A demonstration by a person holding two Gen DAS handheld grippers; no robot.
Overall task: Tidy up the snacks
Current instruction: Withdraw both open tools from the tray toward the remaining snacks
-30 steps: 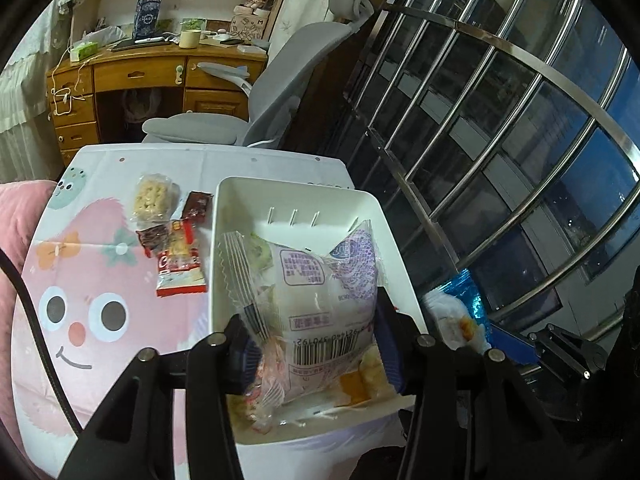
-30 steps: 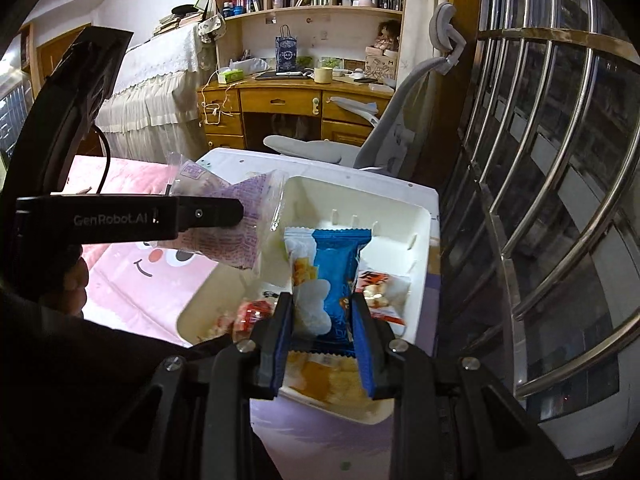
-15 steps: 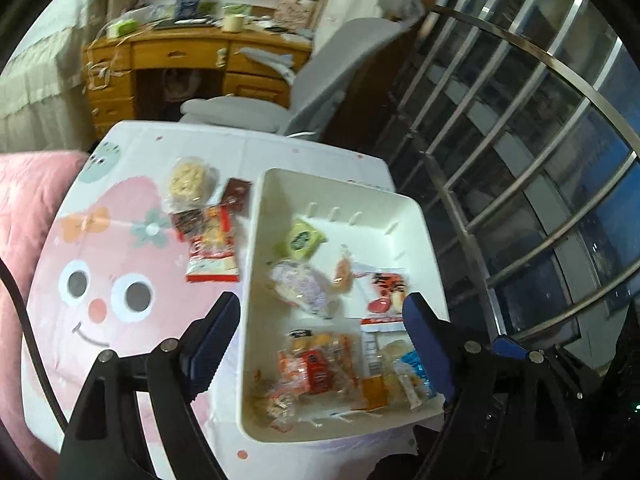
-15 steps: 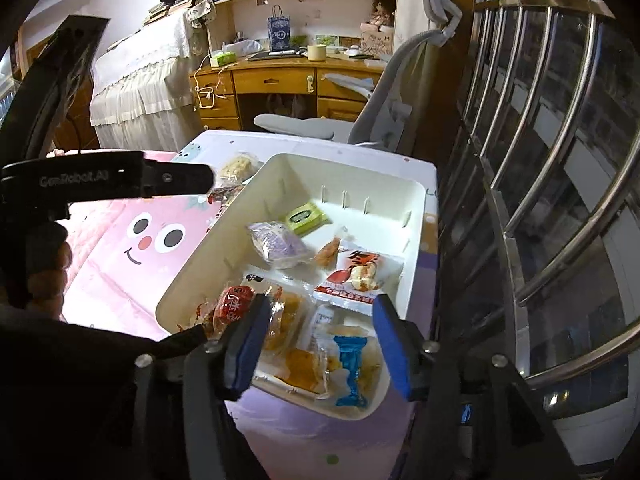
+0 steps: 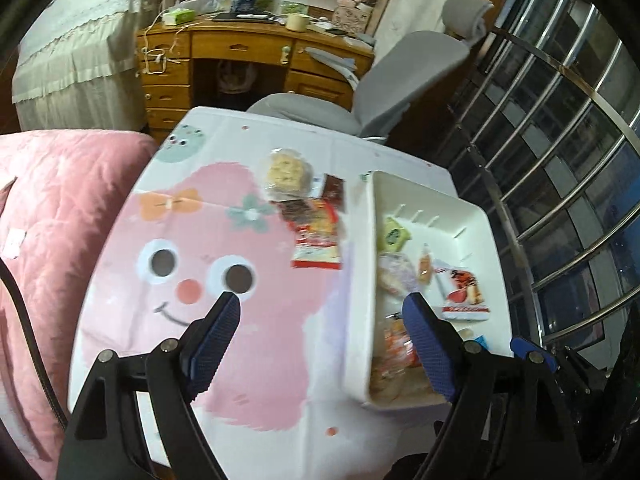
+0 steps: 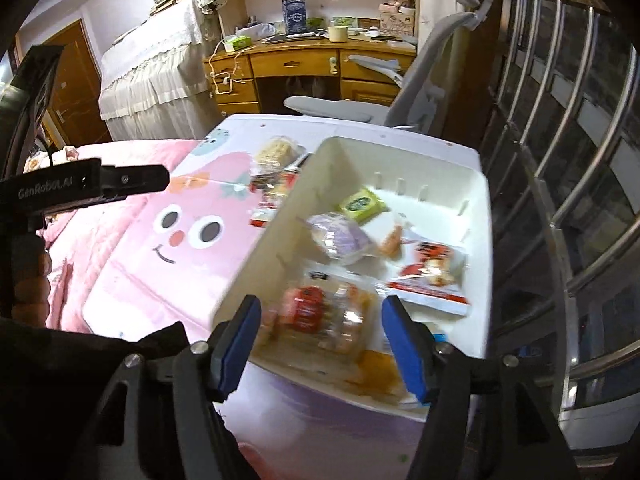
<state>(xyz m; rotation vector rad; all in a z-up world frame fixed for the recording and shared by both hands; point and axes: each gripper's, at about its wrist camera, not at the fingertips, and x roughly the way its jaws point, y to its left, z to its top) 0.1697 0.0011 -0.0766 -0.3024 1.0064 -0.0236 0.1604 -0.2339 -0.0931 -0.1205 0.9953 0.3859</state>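
Most snacks already lay in the white rectangular plastic tray point(image 6: 476, 208) on my desk point(image 5: 132, 320). My left tongs point(image 5: 320, 312) stood spread and empty; my right tongs point(image 6: 320, 320) were opening above it, gripping nothing. A round rice cracker packet point(image 5: 285, 172) and red wrapped snacks point(image 5: 316, 236) lay beside the tray, unsorted.

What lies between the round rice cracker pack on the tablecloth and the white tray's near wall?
In the left wrist view, a dark brown sachet lies between the rice cracker pack and the white tray.
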